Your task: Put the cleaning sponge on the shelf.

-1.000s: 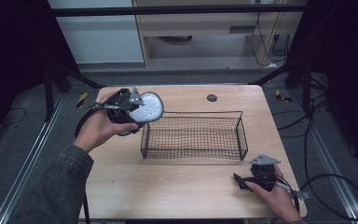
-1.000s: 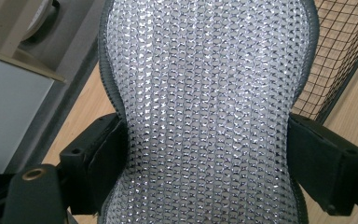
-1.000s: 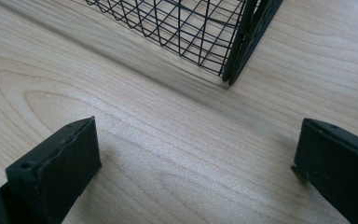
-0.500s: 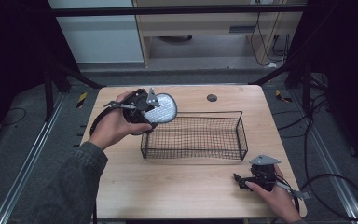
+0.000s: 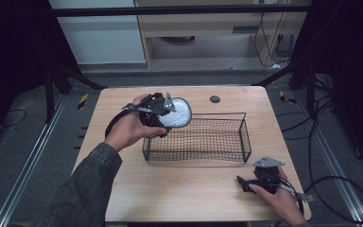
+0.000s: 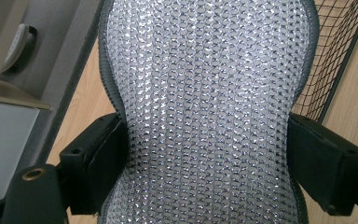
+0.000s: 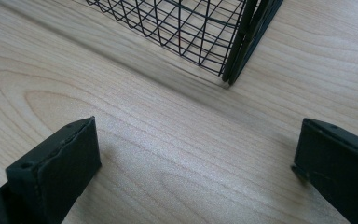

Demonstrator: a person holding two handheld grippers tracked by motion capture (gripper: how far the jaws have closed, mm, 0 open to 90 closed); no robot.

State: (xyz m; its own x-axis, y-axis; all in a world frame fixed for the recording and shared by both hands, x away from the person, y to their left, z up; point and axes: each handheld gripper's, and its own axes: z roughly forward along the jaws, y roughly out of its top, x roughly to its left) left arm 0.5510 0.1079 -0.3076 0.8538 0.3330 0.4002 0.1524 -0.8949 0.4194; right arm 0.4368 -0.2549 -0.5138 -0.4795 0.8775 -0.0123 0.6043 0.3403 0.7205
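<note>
From the high view, the left gripper [image 5: 166, 109] is held up over the bench's far-left part, just at the far-left corner of the black wire basket [image 5: 196, 140], and it carries a pale, glittering mesh pad [image 5: 176, 113] that hangs above that corner's rim, not yet inside. The basket stands about mid-bench, long side running left to right, and looks empty. The right gripper [image 5: 253, 181] rests low near the bench's near-right corner, apart from the basket's near-right corner, with nothing between its jaws. In the left gripper view, the two black jaws pinch the mesh pad [image 6: 205, 107] at its narrowed waist, one pad on each flank, so that its woven silver face bulges out above and below the grip; the basket's wire wall [image 6: 335, 51] shows at the upper right, beyond the pad. In the right gripper view, the jaws stand spread wide over bare wood, and the basket's corner post [image 7: 242, 42] rises ahead of them, untouched. The risk, as I judge it, lies in the release: the pad is over the rim rather than over the basket's floor (a soft, squashed thing springs back when let go), so opening here could leave it draped on the wire or tipped out onto the bench's far-left side. A jaw lowered too near the wall could also snag the mesh or shove the light basket, which the idle right gripper is not steadying.
</note>
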